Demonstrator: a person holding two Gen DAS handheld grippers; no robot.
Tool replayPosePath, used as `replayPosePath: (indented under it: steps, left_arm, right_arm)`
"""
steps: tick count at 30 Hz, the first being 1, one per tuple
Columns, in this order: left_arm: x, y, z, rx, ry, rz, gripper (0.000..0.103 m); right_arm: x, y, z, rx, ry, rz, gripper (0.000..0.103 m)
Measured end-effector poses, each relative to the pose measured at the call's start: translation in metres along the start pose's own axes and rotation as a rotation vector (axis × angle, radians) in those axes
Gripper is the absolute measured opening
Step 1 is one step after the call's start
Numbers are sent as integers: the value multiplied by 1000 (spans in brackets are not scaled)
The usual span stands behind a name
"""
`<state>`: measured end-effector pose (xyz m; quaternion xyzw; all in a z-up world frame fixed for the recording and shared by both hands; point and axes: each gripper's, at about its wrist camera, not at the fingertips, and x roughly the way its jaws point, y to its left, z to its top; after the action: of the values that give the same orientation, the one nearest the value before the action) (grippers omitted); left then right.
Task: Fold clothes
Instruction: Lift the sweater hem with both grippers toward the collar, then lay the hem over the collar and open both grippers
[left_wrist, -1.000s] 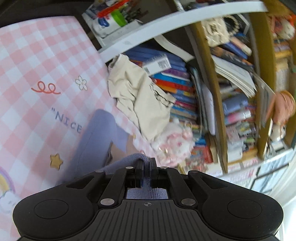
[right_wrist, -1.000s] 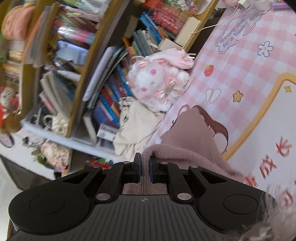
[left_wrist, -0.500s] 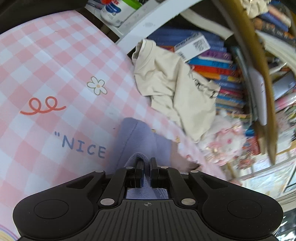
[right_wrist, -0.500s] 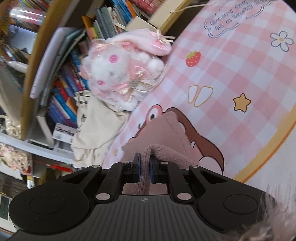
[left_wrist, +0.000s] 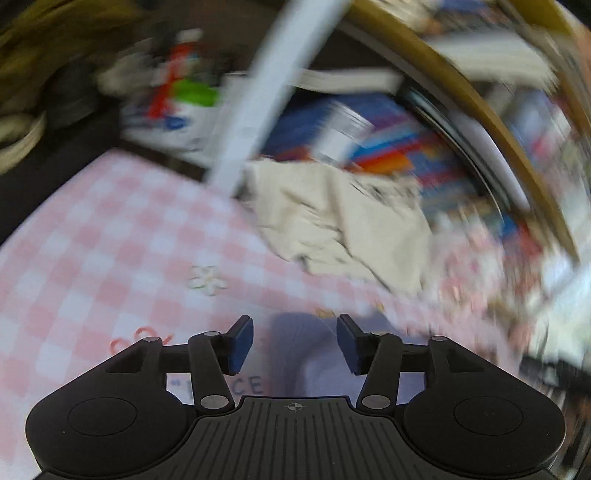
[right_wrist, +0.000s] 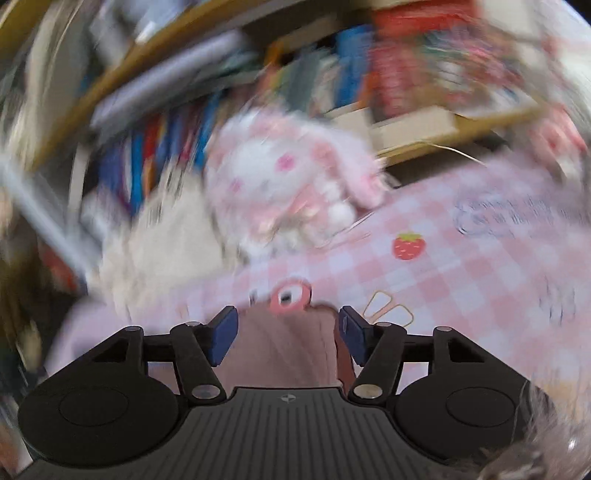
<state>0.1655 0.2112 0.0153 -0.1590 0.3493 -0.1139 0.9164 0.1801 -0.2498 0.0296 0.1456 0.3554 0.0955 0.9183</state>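
Both views are motion-blurred. My left gripper (left_wrist: 294, 345) is open, its blue pads spread, just above the lavender end of a soft garment (left_wrist: 303, 343) lying on the pink checked cloth (left_wrist: 92, 258). My right gripper (right_wrist: 286, 336) is open too, over the dusty-pink end of the garment (right_wrist: 291, 350) on the same cloth (right_wrist: 461, 280). Neither gripper holds anything.
A crumpled cream garment (left_wrist: 340, 218) lies at the cloth's far edge against a bookshelf (left_wrist: 406, 147). A pink and white plush toy (right_wrist: 288, 184) sits beside it. A white shelf rail (left_wrist: 266, 85) and a box of small items (left_wrist: 177, 99) are behind.
Both grippers have opened and let go of the garment ends they were pinching. The garment now lies on the cloth, and both cameras are swinging fast.
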Motion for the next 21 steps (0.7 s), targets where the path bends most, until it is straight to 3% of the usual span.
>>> replayPosePath:
  steps: [2, 6, 7, 8, 9, 10, 11, 13, 15, 17, 21]
  left_arm:
    - [15, -26, -8, 176, 22, 24, 58]
    - [49, -63, -16, 456, 49, 94, 59]
    - [56, -69, -17, 503, 49, 108, 58]
    - [59, -74, -17, 541, 47, 102, 48]
    - [62, -78, -18, 578, 45, 91, 27]
    - [60, -78, -16, 577, 51, 58, 3]
    - [51, -71, -10, 512, 29, 10, 3]
    - [36, -34, -1, 244, -43, -55, 3]
    - [51, -2, -1, 57, 15, 0, 4]
    - [71, -5, -10, 103, 85, 73, 6]
    - [73, -19, -17, 179, 77, 128, 13]
  right_arm:
    - [11, 18, -5, -162, 48, -43, 59]
    - [42, 34, -16, -286, 97, -110, 55]
    - [48, 35, -17, -291, 100, -130, 42]
    - [53, 36, -16, -294, 105, -135, 26]
    - [55, 34, -15, -282, 111, -101, 6]
    - [48, 30, -13, -243, 93, -68, 6]
    - [36, 20, -8, -138, 39, -9, 6]
    - [19, -5, -2, 68, -42, 47, 6]
    - [34, -21, -6, 122, 4, -10, 6]
    - [57, -19, -11, 85, 92, -54, 6]
    - [65, -11, -12, 62, 77, -79, 14]
